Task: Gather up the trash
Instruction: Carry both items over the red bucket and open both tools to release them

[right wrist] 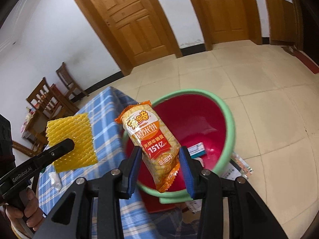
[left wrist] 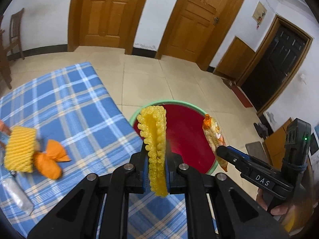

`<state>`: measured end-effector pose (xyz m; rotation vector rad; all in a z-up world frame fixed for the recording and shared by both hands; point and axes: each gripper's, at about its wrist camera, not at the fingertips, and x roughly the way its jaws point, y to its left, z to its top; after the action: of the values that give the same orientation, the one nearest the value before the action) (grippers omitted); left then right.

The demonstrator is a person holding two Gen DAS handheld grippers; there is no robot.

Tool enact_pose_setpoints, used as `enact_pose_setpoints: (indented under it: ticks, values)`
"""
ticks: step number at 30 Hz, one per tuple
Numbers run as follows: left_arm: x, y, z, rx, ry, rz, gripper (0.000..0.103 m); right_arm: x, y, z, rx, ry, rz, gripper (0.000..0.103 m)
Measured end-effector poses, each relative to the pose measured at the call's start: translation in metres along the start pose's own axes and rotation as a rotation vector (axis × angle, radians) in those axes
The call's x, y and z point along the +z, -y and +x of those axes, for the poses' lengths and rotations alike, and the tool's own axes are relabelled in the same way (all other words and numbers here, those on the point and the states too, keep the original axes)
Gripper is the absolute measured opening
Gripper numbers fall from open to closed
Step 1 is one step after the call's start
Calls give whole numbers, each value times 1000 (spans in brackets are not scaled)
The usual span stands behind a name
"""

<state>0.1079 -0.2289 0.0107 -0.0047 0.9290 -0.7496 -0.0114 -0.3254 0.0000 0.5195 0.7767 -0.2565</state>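
My left gripper (left wrist: 156, 155) is shut on a yellow foam net (left wrist: 154, 139), which stands up between its pads just short of the red bin (left wrist: 189, 139). The bin has a green rim (left wrist: 151, 104) and stands on the floor beside the table. My right gripper (right wrist: 161, 159) is shut on an orange rice-cracker packet (right wrist: 153, 143), held over the bin (right wrist: 197, 119). A small box (right wrist: 196, 149) lies inside the bin. In the left wrist view the right gripper (left wrist: 221, 151) and its packet (left wrist: 213, 137) hang over the bin's right rim. The left gripper (right wrist: 67, 145) with the foam net (right wrist: 71, 139) shows at the left of the right wrist view.
On the blue plaid tablecloth (left wrist: 69, 109) lie a second yellow foam net (left wrist: 19, 149), an orange wrapper (left wrist: 49, 159) and a clear plastic piece (left wrist: 16, 193). Papers (right wrist: 239, 163) lie on the tiled floor by the bin. Wooden chairs (right wrist: 49, 99) stand by the wall.
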Motion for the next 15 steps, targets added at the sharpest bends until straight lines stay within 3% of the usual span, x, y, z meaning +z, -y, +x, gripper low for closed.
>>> enact_pose_setpoints:
  ticks: [8,15]
  values:
    - [-2,16,37,-25,-72,37,12,-6,27,10,-40,-27,62,43]
    - [-4,25,52,-15,-88,83,12,-9,38,17,-50,-44,89,45]
